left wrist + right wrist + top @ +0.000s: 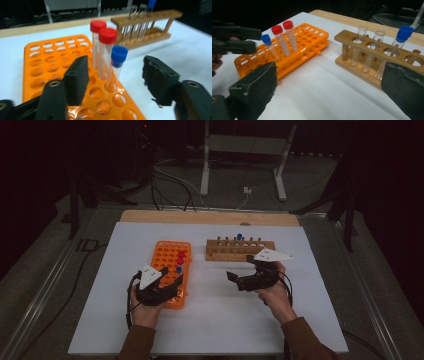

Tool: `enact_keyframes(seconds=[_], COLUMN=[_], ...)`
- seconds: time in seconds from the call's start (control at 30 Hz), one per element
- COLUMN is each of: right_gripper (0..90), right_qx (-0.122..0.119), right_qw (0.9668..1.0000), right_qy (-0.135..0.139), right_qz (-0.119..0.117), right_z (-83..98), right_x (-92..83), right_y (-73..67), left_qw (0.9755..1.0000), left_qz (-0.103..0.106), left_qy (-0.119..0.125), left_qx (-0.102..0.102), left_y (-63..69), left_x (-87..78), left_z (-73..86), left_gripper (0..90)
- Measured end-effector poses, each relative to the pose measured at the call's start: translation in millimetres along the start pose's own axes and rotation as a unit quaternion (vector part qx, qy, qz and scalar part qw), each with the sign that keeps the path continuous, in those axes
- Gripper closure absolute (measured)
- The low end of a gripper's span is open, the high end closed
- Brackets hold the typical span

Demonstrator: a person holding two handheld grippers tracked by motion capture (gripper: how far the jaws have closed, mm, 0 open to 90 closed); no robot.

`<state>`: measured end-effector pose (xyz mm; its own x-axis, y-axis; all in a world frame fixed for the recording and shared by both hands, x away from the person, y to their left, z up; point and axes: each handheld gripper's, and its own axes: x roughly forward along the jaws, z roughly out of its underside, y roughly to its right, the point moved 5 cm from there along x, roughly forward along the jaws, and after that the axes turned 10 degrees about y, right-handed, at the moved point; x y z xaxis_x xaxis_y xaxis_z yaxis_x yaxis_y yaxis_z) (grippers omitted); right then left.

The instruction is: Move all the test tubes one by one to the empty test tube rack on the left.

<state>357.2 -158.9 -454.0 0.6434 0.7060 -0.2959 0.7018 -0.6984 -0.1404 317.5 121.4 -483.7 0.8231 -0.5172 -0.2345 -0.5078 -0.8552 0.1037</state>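
Dark surroundings frame a white tabletop with a bare wooden strip along its far edge, and cables trail over the floor beyond it. On the left half of the tabletop lies an orange rack full of round holes. Three capped tubes stand upright in it in a short row along its right side: two red-capped tubes at the far end and a blue-capped tube nearest the person.

At the near end of the orange rack, the left gripper hangs just above the holes and points along the row. Its jaws stand apart with nothing pressed between them. In the left gripper view the blue-capped tube rises in the gap between the two black jaws, a little beyond their tips and clear of both, seated in its hole and leaning slightly.

A wooden rack sits to the right of the orange one, near the far side of the tabletop. It carries several clear uncapped tubes and one tube with a blue cap.

Just in front of the wooden rack, the right gripper is held in the person's right hand and points left across the bare tabletop. Its jaws are wide apart and hold nothing.
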Motion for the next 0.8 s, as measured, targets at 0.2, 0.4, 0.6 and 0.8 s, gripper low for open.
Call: enact_keyframes(seconds=[0.2, 0.4, 0.6, 0.8], right_gripper=[0.6, 0.6, 8.0, 13.3], right_qx=[-0.002, 0.0, 0.001, 0.001], right_qw=[0.9998, 0.9995, 0.9987, 0.9971], right_qy=[0.007, 0.004, 0.006, 0.015], right_qz=[0.019, 0.031, 0.051, 0.074], right_z=[-8.4, -17.8, -26.8, -35.8], right_x=[1.9, 8.7, 18.4, 27.8], right_y=[5.8, 13.8, 26.8, 40.9], left_qw=[0.9999, 0.9999, 1.0, 0.9996], left_qz=[-0.003, 0.002, -0.006, -0.007], left_qy=[0.002, -0.012, -0.003, 0.007], left_qx=[0.011, 0.004, -0.004, -0.025], left_y=[-1.3, -1.4, -7.8, -14.8], left_x=[-7.3, -8.3, -14.4, -19.4], left_z=[-3.6, -0.9, -3.6, -5.1], left_gripper=[12.9, 0.6, 0.6, 0.7])
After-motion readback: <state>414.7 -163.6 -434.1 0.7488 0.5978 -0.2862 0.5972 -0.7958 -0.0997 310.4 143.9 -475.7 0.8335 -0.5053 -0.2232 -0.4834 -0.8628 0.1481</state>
